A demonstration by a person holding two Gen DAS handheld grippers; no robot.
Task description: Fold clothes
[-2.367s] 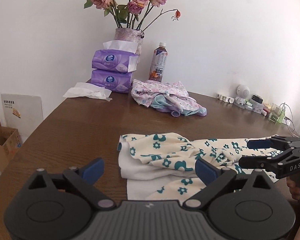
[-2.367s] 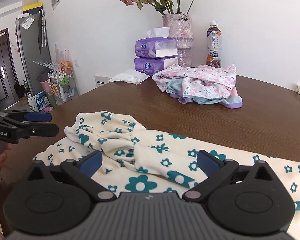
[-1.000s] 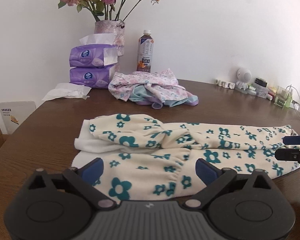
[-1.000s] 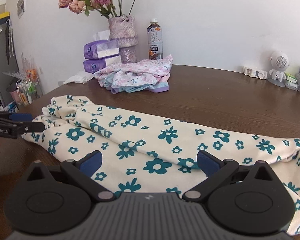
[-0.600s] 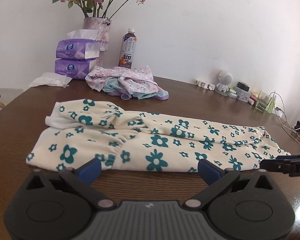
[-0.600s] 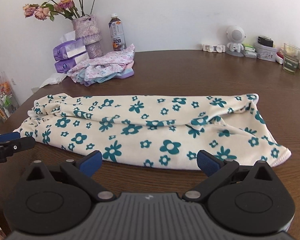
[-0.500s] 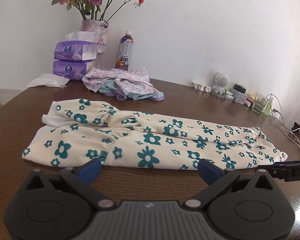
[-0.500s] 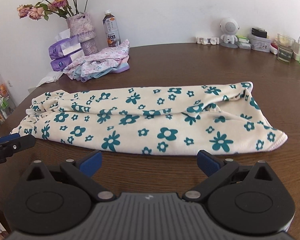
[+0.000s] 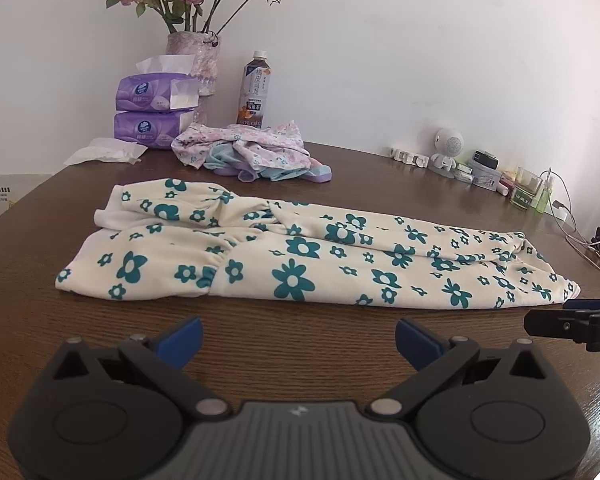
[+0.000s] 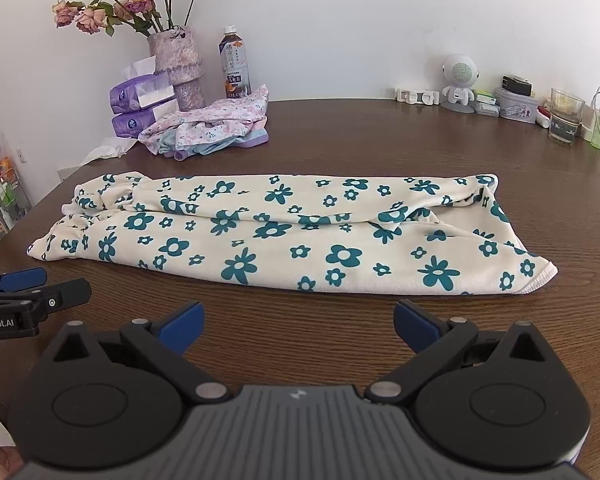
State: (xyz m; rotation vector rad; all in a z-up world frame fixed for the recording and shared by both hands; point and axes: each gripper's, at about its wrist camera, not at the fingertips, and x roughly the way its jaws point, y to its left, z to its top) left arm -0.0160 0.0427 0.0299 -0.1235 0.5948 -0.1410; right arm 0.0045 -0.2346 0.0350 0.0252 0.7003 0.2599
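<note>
Trousers point(image 9: 300, 256), cream with teal flowers, lay folded lengthwise mid-frame on the table point(image 9: 300, 344); left gripper point(image 9: 298, 338) and right gripper point(image 10: 296, 326) hovered spread, empty, at bottom. Loose stacked layers could slip apart if pinched singly.

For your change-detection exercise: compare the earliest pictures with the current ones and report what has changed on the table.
The floral garment, bunched up earlier, now lies spread in a long strip. Both grippers, left and right, have drawn back off it, open and empty. The pink clothes pile, tissue packs and bottle stayed put.
</note>
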